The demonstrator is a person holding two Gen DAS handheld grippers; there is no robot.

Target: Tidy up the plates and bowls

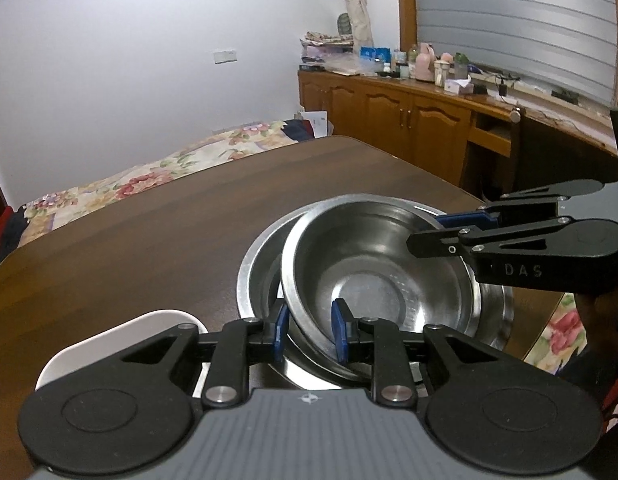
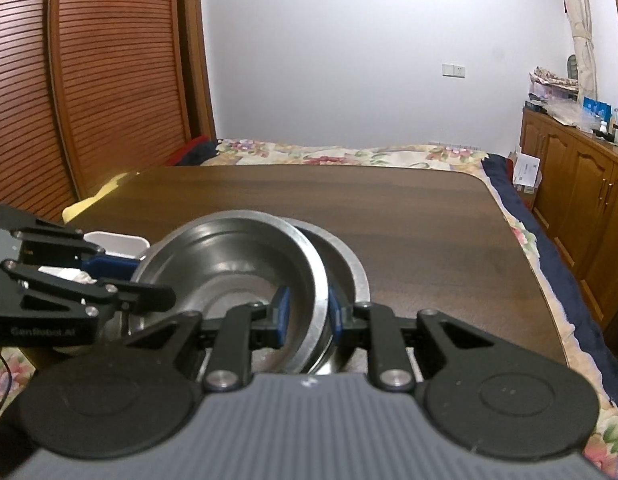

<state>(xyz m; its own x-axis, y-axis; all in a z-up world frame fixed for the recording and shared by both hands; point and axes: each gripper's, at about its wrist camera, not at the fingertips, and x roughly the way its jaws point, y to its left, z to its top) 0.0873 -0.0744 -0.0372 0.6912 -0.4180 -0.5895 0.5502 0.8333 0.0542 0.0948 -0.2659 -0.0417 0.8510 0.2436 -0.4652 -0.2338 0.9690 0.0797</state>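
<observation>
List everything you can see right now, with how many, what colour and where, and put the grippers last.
upper steel bowl: one, silver, tilted inside the lower bowl
lower steel bowl: one, silver, on the table
white dish: one, white, on the table beside the bowls
table: one, dark brown wood
bed: one, floral cover, beyond the table
cabinets: wooden, cluttered top, by the window
left gripper: black with blue pads, astride the upper bowl's rim
right gripper: same, astride the opposite rim

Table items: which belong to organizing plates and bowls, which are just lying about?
Job: inner steel bowl, tilted, both grippers' fingers astride its rim; outer steel bowl beneath; white dish; left gripper; right gripper.
Lying about: sideboard clutter; floral bedding.
</observation>
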